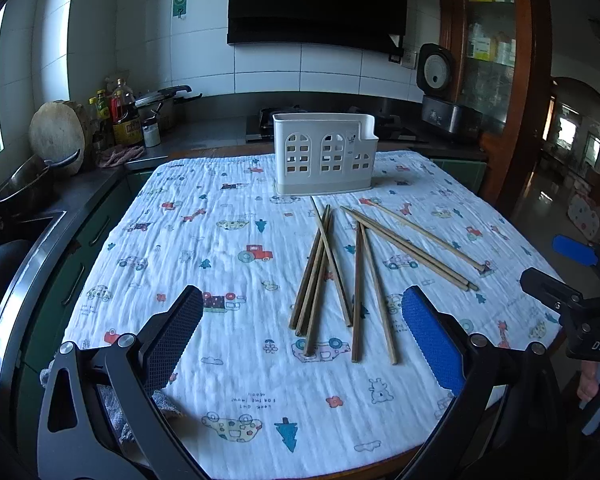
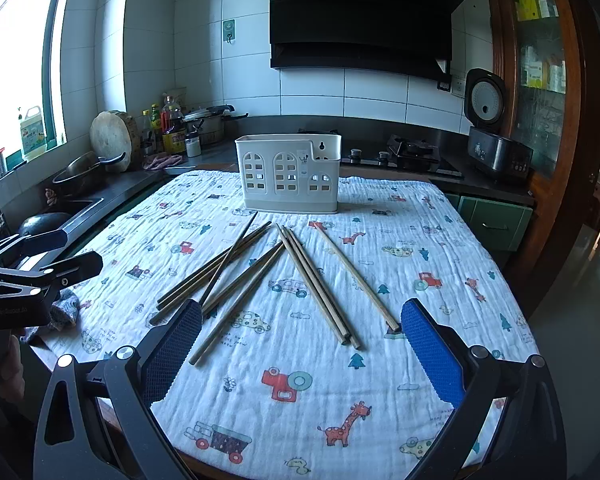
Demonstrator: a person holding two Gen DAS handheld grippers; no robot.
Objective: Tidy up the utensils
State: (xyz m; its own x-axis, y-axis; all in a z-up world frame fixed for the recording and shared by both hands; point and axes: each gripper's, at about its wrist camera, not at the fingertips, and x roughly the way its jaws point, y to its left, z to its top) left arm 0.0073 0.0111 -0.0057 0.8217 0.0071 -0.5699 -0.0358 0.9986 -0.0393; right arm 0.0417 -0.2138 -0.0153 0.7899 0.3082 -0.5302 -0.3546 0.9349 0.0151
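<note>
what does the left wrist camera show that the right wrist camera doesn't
Only the left wrist view shows the right gripper, open at its right edge. Only the right wrist view shows the left gripper, open at its left edge, and a detergent jug on the windowsill. Both show the chopsticks lying loose on the patterned cloth before the white utensil holder.

- A desk [image 2: 204, 462] draped in a white cartoon-print cloth [image 2: 380, 380].
- A white utensil holder [image 2: 288, 174] stands upright near the far edge.
- Wooden chopsticks [image 2: 236, 272] lie scattered mid-desk, several crossing, some reaching toward the holder.
</note>
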